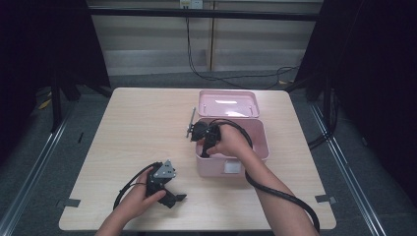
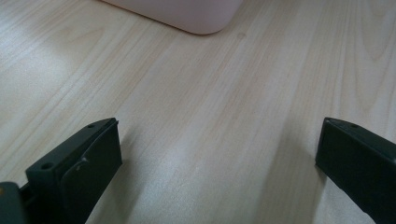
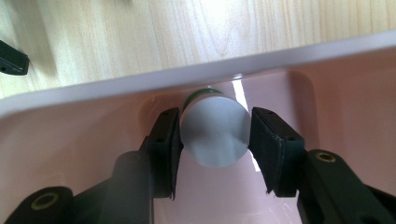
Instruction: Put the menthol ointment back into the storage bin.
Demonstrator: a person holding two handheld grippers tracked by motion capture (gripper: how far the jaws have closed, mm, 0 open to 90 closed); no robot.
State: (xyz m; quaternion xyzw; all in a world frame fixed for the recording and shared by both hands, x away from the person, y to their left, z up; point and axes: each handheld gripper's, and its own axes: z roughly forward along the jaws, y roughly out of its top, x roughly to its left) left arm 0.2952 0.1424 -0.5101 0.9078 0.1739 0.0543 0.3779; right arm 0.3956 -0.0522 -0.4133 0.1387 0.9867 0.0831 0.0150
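Worktop: pale wood grain, carrying all listed items.

Pink box: open, lid raised at its 12 o'clock edge; at 2 o'clock from worktop centre.

Left claw: low over the worktop at 7 o'clock from the box, jaws spread wide, nothing between them, bare wood beneath.

Right claw: reaching inside the box, jaws drawn in, pads pressed on both sides of a cylinder.

Cylinder: grey-white round face, dark green band behind, just inside the box wall.
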